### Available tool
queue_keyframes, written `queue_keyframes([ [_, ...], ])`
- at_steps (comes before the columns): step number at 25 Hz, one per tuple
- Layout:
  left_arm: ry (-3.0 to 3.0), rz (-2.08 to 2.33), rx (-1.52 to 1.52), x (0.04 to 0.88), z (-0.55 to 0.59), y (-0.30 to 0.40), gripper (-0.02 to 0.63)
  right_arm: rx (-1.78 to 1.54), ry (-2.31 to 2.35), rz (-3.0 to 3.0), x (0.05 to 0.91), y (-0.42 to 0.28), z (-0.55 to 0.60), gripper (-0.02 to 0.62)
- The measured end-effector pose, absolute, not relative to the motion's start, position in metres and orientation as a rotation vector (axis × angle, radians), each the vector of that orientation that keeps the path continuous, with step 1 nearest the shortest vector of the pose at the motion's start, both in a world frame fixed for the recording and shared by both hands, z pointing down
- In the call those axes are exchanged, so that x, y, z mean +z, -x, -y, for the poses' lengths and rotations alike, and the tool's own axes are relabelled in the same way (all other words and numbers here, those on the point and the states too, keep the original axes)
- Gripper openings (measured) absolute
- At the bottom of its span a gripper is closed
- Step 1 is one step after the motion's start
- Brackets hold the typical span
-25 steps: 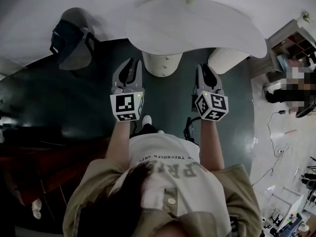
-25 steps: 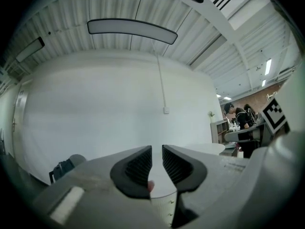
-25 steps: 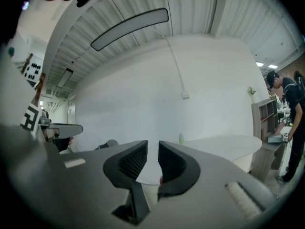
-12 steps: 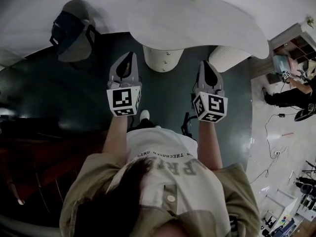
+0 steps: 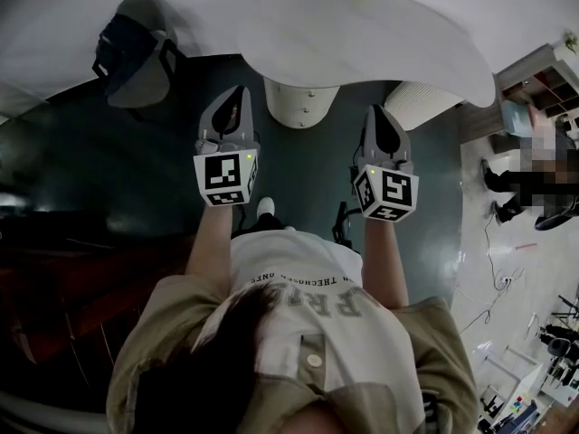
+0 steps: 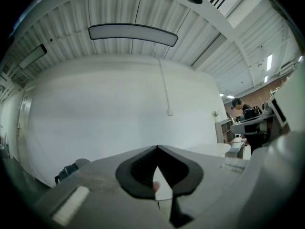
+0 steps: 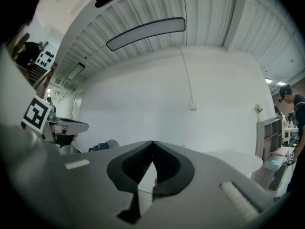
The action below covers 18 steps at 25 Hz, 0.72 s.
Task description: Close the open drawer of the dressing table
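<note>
Dark teal floor [image 5: 308, 179] runs under one white curved dressing table [image 5: 362, 39]. No drawer, open or shut, shows in any view, so progress cannot be judged. Two grippers point level toward the table, left gripper [image 5: 237, 93] and right gripper [image 5: 378, 112], each with jaws together on nothing. One chair [image 5: 136, 48] stands at the table's left.

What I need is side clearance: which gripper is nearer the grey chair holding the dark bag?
Left. In the head view the left gripper sits just right of the chair; the right gripper is farther right, beyond the white pedestal.
</note>
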<state>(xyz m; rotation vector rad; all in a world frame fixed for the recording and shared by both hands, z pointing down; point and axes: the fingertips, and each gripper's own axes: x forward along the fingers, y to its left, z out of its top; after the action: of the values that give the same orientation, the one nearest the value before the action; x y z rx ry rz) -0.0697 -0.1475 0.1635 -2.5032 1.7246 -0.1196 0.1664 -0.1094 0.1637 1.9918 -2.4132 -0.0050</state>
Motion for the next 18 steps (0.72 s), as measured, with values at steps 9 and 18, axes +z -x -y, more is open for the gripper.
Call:
queue_keyframes([
  [9, 2.511, -1.709, -0.132, 0.1671, 0.1477, 0.0712, 0.008, -0.087, -1.988, 2.358, 0.1659, -0.1604, 0.11, 0.002],
  [18, 2.517, -1.723, -0.147, 0.171, 0.1486, 0.0692, 0.008, -0.066, -1.989, 2.391, 0.1628, -0.1632, 0.1086, 0.002],
])
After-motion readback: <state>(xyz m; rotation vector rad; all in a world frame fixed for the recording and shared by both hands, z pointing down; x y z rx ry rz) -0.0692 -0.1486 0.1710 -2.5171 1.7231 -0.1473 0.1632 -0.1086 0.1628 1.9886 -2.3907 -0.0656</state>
